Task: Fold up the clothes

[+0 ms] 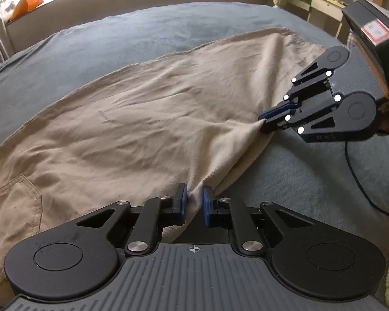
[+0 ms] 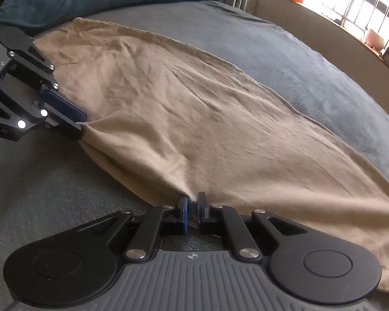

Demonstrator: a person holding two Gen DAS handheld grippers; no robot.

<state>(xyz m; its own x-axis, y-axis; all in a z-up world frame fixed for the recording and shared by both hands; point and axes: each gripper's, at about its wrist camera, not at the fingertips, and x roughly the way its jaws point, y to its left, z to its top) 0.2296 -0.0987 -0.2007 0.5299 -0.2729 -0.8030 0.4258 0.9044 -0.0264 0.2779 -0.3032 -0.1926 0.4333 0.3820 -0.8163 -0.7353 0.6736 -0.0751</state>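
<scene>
On the grey-blue bed cover (image 1: 147, 33) my khaki trousers (image 1: 132, 129) lie spread long, pocket end at eight o'clock in the left view. My left gripper (image 1: 194, 202) pinches the near edge, jaws nearly closed on a tuck of cloth. My right gripper (image 2: 192, 207) is clamped on the same edge, toward two o'clock from the left. I judge a lengthwise fold in hand; next, both carry the edge across evenly.

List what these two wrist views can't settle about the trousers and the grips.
- Trousers: waistband cut off by the left wrist view's left edge.
- Trousers' hem: cut off at the right wrist view's right edge.
- Fold's underside: hidden by the top layer.
- Left gripper: cloth's depth in the jaws hidden by its pads.
</scene>
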